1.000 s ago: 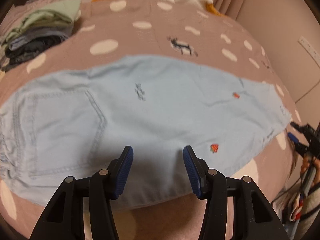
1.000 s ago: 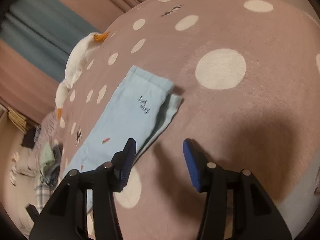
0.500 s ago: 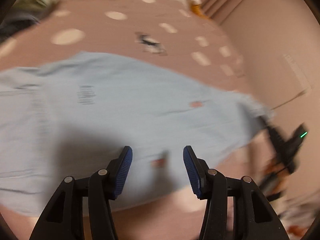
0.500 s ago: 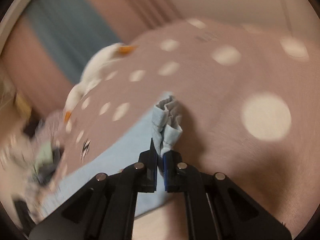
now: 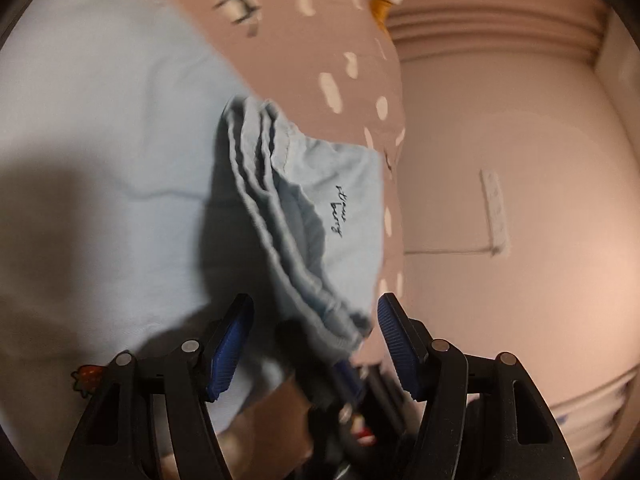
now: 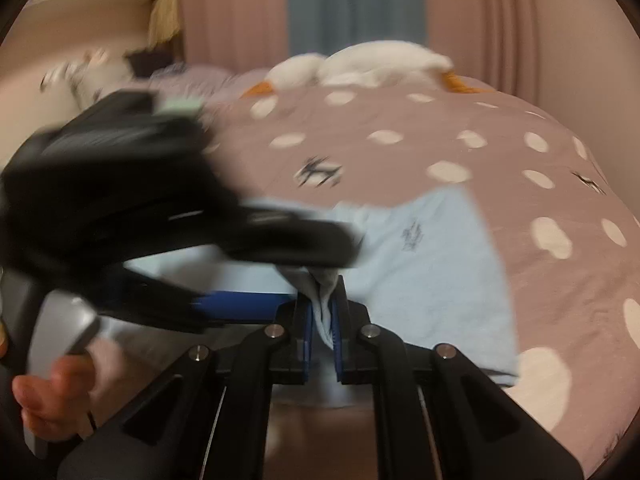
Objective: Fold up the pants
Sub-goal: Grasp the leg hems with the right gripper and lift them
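The light blue pants lie on the bed; the leg ends are lifted and bunched. My right gripper is shut on the bunched hem of the pants and holds it up. It shows blurred in the left wrist view, between my left fingers. My left gripper is open, its blue pads on either side of the lifted hem, not touching it. In the right wrist view the left gripper is a dark blur reaching in from the left.
The bed has a pink cover with white spots. White duck plush toys lie at the far end. A pink wall with a socket strip stands right of the bed. Curtains hang behind.
My right gripper shut on the pant hem and lifted it, swinging round. My left gripper swept right along the pants to the lifted hem, staying open.
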Tool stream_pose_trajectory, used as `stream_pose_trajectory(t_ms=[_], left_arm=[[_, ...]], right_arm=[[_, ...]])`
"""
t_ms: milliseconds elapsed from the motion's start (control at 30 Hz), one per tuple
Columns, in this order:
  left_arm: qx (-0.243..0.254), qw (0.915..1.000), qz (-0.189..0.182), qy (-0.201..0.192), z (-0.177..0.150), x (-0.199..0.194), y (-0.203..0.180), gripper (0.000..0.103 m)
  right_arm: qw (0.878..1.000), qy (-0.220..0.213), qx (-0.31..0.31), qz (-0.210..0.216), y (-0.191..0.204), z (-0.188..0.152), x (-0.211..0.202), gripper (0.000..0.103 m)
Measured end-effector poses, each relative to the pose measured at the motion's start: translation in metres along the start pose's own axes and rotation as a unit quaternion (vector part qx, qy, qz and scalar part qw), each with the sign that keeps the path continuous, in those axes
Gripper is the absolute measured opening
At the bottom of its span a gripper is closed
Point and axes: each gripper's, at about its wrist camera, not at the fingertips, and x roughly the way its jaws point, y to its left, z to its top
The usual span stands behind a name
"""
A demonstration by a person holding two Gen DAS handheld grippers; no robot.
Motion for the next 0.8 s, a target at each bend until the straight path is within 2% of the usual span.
stream_pose_trajectory(t_ms=[67, 100, 133, 167, 233, 333, 467, 533, 600, 633, 700, 800], left_arm=[[-0.018, 0.9994, -0.03, -0.007, 0.001, -0.007, 0.007, 0.063], [-0.018, 0.9994, -0.029, -0.007, 0.002, -0.01, 0.007, 0.063], [-0.014, 0.9996, -0.023, -0.007, 0.003, -0.014, 0.006, 0.057], [0.002, 0.9999, -0.01, -0.01, 0.004, -0.019, 0.002, 0.044], [0.025, 0.9995, 0.003, -0.019, 0.005, -0.03, -0.001, 0.027], [0.041, 0.9975, 0.017, -0.055, 0.005, -0.059, -0.003, 0.027], [0.08, 0.9868, 0.08, -0.116, -0.002, -0.097, -0.009, 0.026], [0.091, 0.9819, 0.109, -0.126, -0.003, -0.105, -0.005, 0.027], [0.079, 0.9737, 0.169, -0.131, 0.001, -0.105, 0.007, 0.026], [0.067, 0.9723, 0.181, -0.131, 0.002, -0.109, 0.015, 0.026], [0.053, 0.9723, 0.18, -0.139, 0.003, -0.121, 0.02, 0.026], [0.065, 0.9681, 0.187, -0.153, 0.001, -0.135, 0.016, 0.027]], right_arm=[[1.0, 0.013, -0.014, 0.006, 0.008, -0.004, 0.003, 0.011], [1.0, 0.015, -0.017, 0.011, 0.011, -0.003, 0.004, 0.011], [0.999, 0.016, -0.022, 0.017, 0.015, -0.004, 0.002, 0.011], [0.999, 0.015, -0.026, 0.022, 0.017, -0.004, -0.001, 0.011], [0.999, 0.008, -0.029, 0.044, 0.021, 0.0, -0.008, 0.011], [0.997, 0.0, -0.033, 0.067, 0.025, 0.008, -0.012, 0.011], [0.994, 0.0, -0.053, 0.097, 0.041, 0.009, -0.011, 0.011], [0.991, 0.018, -0.05, 0.123, 0.052, 0.005, -0.003, 0.013], [0.986, 0.053, -0.048, 0.151, 0.059, -0.005, 0.009, 0.034], [0.984, 0.074, -0.039, 0.156, 0.059, -0.01, 0.016, 0.045], [0.983, 0.081, -0.024, 0.163, 0.055, -0.013, 0.015, 0.045], [0.979, 0.074, 0.007, 0.188, 0.033, -0.005, -0.004, 0.043]])
